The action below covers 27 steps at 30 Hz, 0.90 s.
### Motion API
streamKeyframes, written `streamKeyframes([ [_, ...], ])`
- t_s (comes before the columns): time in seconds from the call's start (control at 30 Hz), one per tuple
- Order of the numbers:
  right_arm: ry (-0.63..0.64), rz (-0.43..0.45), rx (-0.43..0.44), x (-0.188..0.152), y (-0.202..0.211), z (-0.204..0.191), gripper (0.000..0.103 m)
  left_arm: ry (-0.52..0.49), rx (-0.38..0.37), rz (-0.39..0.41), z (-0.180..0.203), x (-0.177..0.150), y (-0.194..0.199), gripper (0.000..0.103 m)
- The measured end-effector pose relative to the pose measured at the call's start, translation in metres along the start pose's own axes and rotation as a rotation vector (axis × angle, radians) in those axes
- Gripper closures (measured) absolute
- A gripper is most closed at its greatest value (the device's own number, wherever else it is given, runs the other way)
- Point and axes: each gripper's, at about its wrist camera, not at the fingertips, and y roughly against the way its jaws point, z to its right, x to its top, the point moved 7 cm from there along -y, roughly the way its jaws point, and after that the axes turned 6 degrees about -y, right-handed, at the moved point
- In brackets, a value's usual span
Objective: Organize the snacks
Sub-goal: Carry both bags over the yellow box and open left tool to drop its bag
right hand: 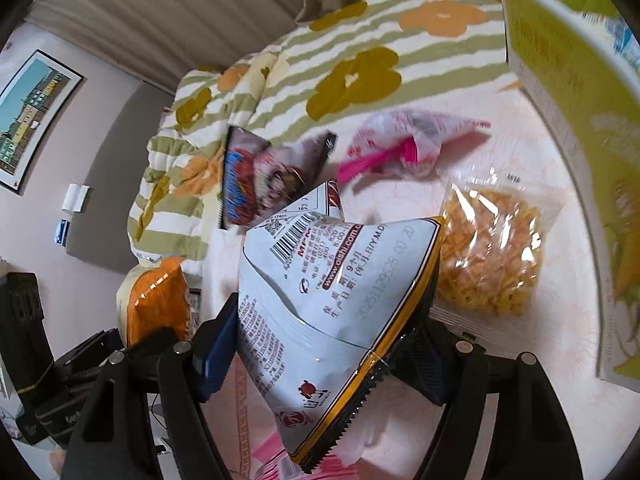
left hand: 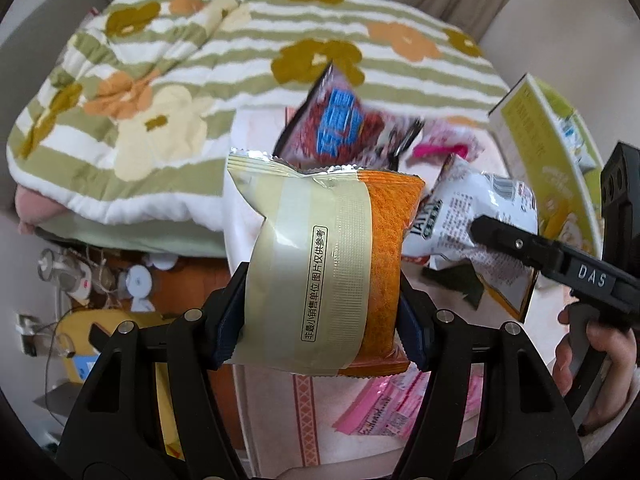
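Observation:
My left gripper (left hand: 320, 316) is shut on a cream and orange snack packet (left hand: 320, 264) and holds it up above the pale table cover (left hand: 352, 440). The same packet shows at the left in the right wrist view (right hand: 156, 300). My right gripper (right hand: 320, 344) is shut on a white chip bag (right hand: 332, 292) with a barcode and a yellow-black edge. That bag (left hand: 472, 216) and the right gripper's finger (left hand: 520, 244) show at the right in the left wrist view. A red and blue snack bag (left hand: 340, 128) is blurred behind, also in the right wrist view (right hand: 256, 184).
A yellow-green carton (right hand: 568, 80) stands at the right, also in the left wrist view (left hand: 536, 128). A clear bag of yellow snacks (right hand: 488, 256) and a pink and white wrapper (right hand: 404, 144) lie on the cover. A flowered striped quilt (left hand: 200, 80) lies behind. Pink packets (left hand: 384, 404) lie below.

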Motion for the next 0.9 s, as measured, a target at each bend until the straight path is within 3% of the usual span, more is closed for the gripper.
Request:
streamKeyframes([
  [0.23, 0.015, 0.101, 0.035, 0.012, 0.061, -0.013, 0.031, -0.042, 0.002, 0.111, 0.022, 0.03, 0.052, 0.041],
  [0.4, 0.023, 0.197, 0.054, 0.028, 0.118, -0.003, 0.031, -0.069, -0.03, 0.179, 0.063, 0.052, 0.081, 0.041],
  [0.63, 0.026, 0.282, 0.043, 0.05, 0.191, 0.048, 0.031, -0.072, -0.078, 0.256, 0.153, 0.078, 0.101, 0.041],
  [0.9, 0.01, 0.331, 0.012, 0.074, 0.254, 0.136, 0.031, -0.098, -0.125, 0.259, 0.268, 0.098, 0.082, 0.041],
])
